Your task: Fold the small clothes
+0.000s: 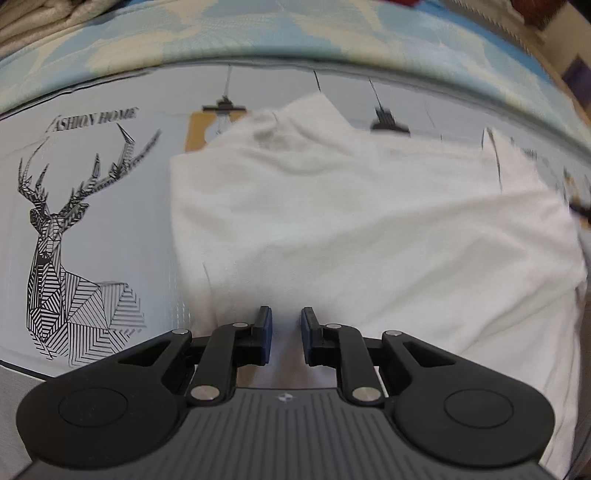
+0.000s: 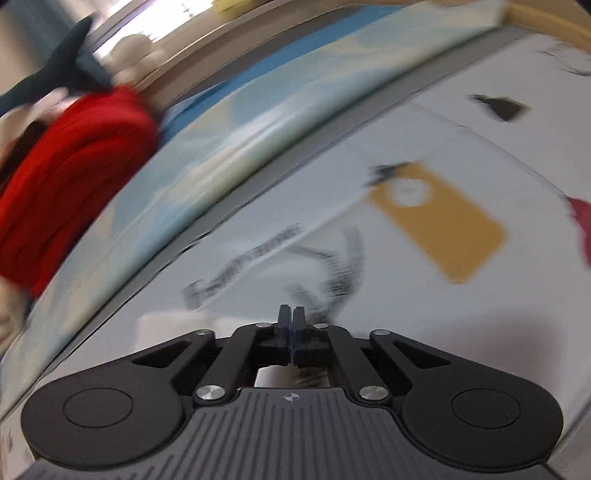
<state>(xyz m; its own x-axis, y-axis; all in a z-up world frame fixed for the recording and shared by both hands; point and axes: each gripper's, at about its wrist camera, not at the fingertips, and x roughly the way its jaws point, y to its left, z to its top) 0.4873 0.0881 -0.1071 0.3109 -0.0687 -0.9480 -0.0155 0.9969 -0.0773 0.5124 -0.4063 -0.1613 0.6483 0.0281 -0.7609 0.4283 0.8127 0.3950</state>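
A white garment (image 1: 369, 221) lies spread and partly folded on a grey printed mat (image 1: 110, 206). My left gripper (image 1: 286, 325) points steeply down over the garment's near edge. Its blue pads (image 1: 266, 328) stand a little apart, and only white cloth shows in the gap, with nothing pinched. In the right wrist view, which is blurred, my right gripper (image 2: 291, 325) is shut with nothing between its fingers. It hovers over the bare mat (image 2: 424, 332) near printed lettering. A red garment (image 2: 70, 177) lies bunched at the far left, off the mat.
The mat carries a black line-drawn deer (image 1: 62, 258) and a yellow patch (image 2: 439, 221). Blue and cream bedding (image 1: 295, 33) runs beyond the mat's far edge. A dark teal shape (image 2: 62, 70) sits above the red garment. A red scrap (image 2: 581, 221) shows at the right edge.
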